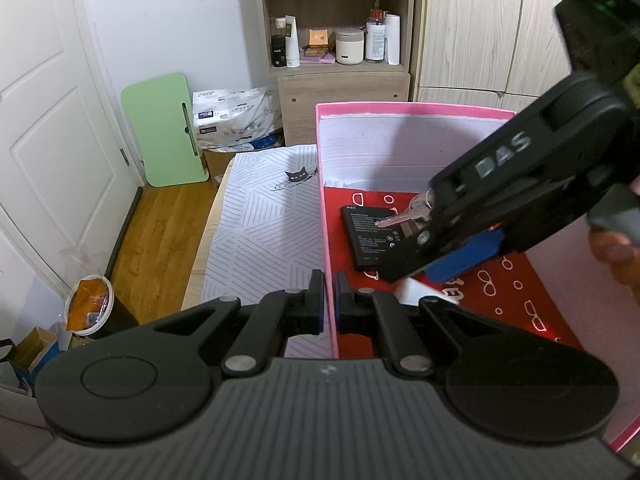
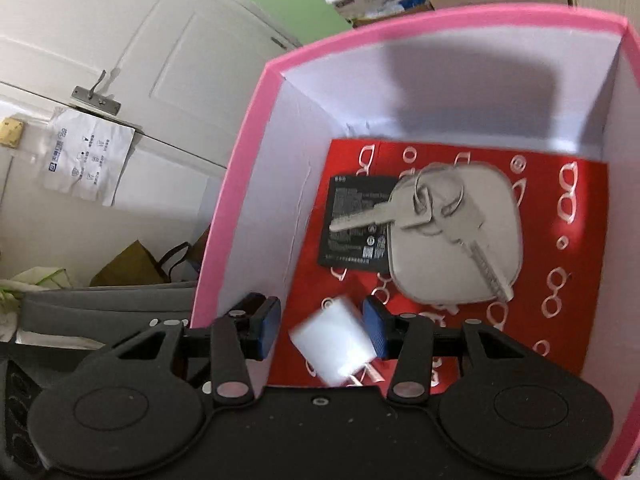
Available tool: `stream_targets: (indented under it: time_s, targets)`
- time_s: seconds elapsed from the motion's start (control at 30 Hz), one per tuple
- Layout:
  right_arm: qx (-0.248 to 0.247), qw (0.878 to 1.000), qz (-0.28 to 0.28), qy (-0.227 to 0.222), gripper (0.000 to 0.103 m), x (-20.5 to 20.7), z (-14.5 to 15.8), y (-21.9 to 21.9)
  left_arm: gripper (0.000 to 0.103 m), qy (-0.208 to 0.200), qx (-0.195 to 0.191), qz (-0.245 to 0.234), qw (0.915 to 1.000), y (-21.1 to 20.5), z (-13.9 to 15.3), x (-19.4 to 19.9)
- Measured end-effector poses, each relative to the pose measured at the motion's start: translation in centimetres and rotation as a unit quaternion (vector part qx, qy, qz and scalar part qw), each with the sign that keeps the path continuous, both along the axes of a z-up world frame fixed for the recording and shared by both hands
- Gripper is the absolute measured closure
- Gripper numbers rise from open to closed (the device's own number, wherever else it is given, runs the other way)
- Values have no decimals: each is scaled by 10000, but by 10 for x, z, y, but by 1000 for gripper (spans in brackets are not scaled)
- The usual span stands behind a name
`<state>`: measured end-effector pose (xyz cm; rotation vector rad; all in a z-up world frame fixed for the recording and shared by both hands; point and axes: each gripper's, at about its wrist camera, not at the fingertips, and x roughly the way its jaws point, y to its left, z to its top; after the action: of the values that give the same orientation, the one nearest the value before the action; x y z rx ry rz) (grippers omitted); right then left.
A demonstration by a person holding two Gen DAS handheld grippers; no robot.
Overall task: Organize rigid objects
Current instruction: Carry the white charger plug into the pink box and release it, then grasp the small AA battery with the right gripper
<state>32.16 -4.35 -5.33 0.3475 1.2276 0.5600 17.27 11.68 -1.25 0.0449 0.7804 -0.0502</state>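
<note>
A pink box (image 1: 325, 216) with a red patterned floor holds a black battery (image 1: 366, 236), a bunch of keys (image 2: 436, 210) and a grey rounded pad (image 2: 460, 240). My left gripper (image 1: 330, 300) is shut on the box's left wall near its front corner. My right gripper (image 2: 322, 330) is open inside the box; a white charger plug (image 2: 336, 346) sits blurred between its fingers, touching the right pad (image 2: 376, 330), apart from the left one. In the left wrist view the right gripper (image 1: 440, 256) hangs over the battery and hides most of the plug.
The box rests on a striped white cloth (image 1: 264, 224) over a table. A shelf unit (image 1: 336, 20) with bottles, a wardrobe, a green board (image 1: 168, 132) and a white door (image 1: 48, 120) stand beyond. A bin (image 1: 90, 306) is on the floor at left.
</note>
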Motion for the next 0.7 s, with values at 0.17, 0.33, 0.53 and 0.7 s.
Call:
stream_targets:
  time_s: [0.17, 0.33, 0.53, 0.7]
  targets:
    - [84, 9977, 209, -646, 49, -28, 30, -15, 98, -1, -2, -2, 10000, 0, 0, 0]
    - [16, 9865, 329, -1603, 47, -76, 66, -46, 99, -1, 22, -1, 10000, -1, 1, -1]
    - [-334, 9710, -187, -2362, 47, -125, 85, -103, 98, -1, 15, 6, 10000, -1, 1, -1]
    - [-851, 9641, -724, -2410, 47, -144, 66, -146, 99, 0, 44, -6, 10000, -1, 0, -1]
